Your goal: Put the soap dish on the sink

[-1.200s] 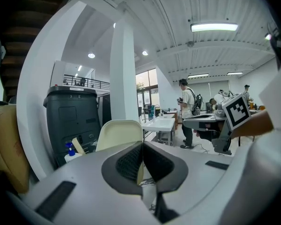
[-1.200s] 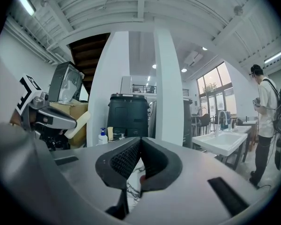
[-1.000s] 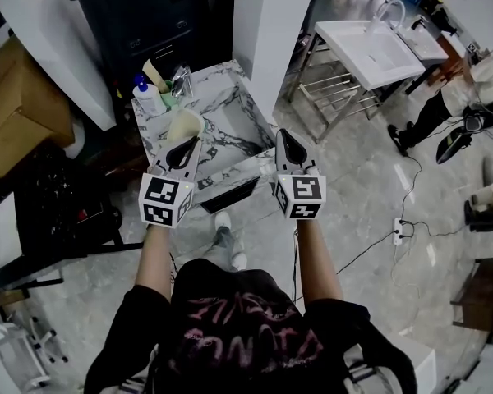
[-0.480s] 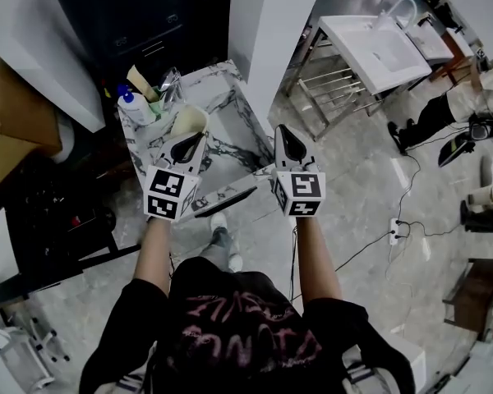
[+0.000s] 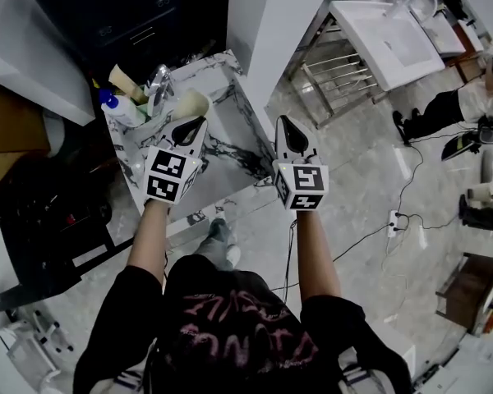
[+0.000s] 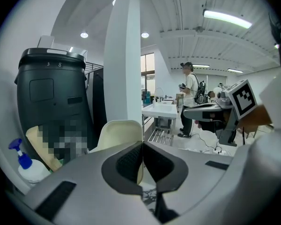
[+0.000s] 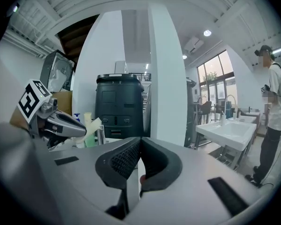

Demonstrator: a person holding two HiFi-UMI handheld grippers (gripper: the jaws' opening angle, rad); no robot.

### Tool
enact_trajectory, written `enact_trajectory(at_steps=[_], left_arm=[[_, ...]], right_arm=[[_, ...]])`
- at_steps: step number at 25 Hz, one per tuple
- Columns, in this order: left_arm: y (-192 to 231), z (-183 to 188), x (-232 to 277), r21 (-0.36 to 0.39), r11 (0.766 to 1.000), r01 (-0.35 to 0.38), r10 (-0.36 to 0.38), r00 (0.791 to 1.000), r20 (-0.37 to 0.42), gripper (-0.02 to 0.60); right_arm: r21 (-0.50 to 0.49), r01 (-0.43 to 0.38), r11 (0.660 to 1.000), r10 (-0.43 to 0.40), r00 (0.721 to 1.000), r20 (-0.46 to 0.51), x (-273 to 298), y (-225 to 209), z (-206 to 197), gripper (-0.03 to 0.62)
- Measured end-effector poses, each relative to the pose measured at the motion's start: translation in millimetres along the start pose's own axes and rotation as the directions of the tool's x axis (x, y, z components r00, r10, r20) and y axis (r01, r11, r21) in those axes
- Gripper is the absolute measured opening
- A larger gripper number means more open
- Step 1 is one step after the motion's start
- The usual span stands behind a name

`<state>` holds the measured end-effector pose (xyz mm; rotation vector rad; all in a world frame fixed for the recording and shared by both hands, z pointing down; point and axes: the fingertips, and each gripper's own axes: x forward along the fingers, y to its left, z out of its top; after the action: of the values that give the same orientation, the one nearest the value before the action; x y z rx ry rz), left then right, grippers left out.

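A cream soap dish is held over the left rear part of the marble sink, close to the tap. My left gripper is shut on its near edge. In the left gripper view the soap dish rises behind the left gripper, whose jaws pinch its rim. I cannot tell whether it touches the sink. My right gripper hovers over the sink's right edge, shut with nothing in it. In its own view the right gripper has its pads pressed together.
A blue-capped pump bottle and a cream-handled item stand at the sink's back left. A white pillar rises just behind the sink. A dark bin stands beyond it. A white basin and a person are far right.
The view has swung, so the sink now lies further under both grippers. The left gripper still holds the soap dish, now nearer the tap. The right gripper stays shut.
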<state>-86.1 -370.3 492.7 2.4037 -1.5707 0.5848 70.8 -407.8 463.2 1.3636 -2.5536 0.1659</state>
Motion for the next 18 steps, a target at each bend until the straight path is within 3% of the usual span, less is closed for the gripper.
enact_trajectory(at_steps=[12,18], left_arm=[[41.8,-29.9,83.1,-0.054,0.999,0.005,-0.010,0.995,-0.098,0.018],[55.5,-44.9,120.8,-0.040,0.999,0.001,-0.008,0.986,-0.165,0.018]], right_arm=[[0.017,-0.032,0.999,0.033,0.997,-0.063,83.3,-11.7,-24.3,0.014],[0.016,-0.040,0.999,0.041,0.996,-0.085,110.3,-17.5,-33.3,0.014]])
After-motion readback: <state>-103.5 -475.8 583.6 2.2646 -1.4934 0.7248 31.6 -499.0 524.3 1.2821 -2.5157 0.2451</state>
